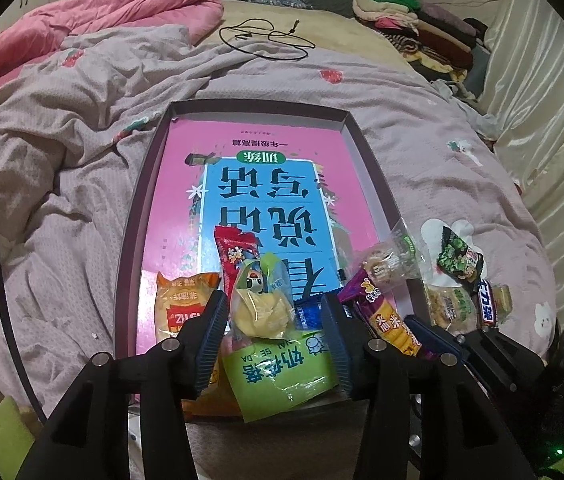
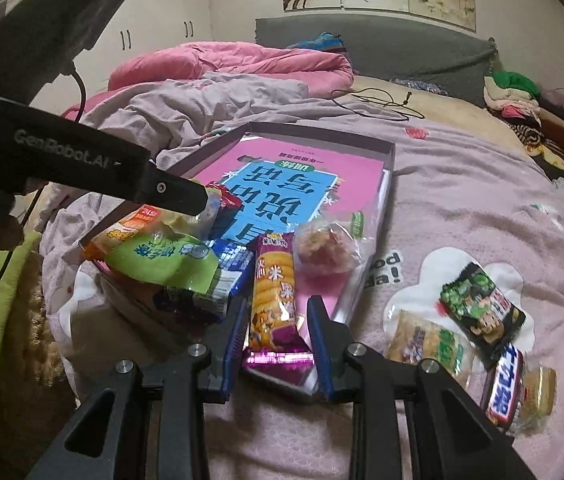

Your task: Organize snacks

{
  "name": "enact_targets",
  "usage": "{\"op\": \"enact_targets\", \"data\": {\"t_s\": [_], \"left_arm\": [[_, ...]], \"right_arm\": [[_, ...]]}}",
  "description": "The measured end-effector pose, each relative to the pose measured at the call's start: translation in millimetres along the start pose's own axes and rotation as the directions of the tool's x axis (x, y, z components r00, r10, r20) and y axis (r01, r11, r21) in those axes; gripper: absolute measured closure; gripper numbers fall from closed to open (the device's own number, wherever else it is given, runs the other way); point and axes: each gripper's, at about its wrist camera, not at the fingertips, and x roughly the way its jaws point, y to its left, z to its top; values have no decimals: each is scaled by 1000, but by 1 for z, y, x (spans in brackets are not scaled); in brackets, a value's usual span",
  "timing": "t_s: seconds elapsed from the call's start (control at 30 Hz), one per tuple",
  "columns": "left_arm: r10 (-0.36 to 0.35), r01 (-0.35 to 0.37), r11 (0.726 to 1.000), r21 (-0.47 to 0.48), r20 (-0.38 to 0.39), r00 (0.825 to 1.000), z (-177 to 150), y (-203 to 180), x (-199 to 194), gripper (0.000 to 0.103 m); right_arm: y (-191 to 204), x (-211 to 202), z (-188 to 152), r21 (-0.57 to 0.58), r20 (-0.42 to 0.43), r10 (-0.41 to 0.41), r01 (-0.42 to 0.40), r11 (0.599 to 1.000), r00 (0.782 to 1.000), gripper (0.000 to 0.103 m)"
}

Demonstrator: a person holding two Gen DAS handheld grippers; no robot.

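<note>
Left gripper [image 1: 276, 330] stands apart around the yellow clear-wrapped snack [image 1: 260, 308]; right gripper [image 2: 278, 340] clamps the purple rice-cracker packet [image 2: 274, 300]. Lower it flat into the shallow dark box [image 2: 391, 160].

Two wrist fisheyes, both tilted down over a bed toward the headboard.

The left view looks along the left gripper [image 1: 274, 322] straight down the long side of the tray [image 1: 140, 200], close above the tray's near end, so the snack pile fills the lower middle; the quilt [image 1: 130, 12] lies far left and the folded clothes [image 1: 413, 20] far right. The right view sits just to the right of it, looking along the right gripper [image 2: 278, 320] and angled a little leftward across the tray's near right corner, equally close. Both share the tray, the pink book [image 1: 266, 184] in it, the snack pile, the loose snacks right of the tray and the headboard [image 2: 401, 44]. The right view also catches the left gripper's body from the side, at its left edge.
</note>
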Motion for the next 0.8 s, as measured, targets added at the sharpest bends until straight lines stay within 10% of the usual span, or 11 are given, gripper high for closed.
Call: {"op": "enact_targets", "data": {"t_s": [0.8], "left_arm": [[-4, 4, 1000, 4, 5, 1000, 0, -5, -4, 45]], "right_arm": [[-14, 0, 13, 52, 57, 31, -34, 998, 998, 76]]}}
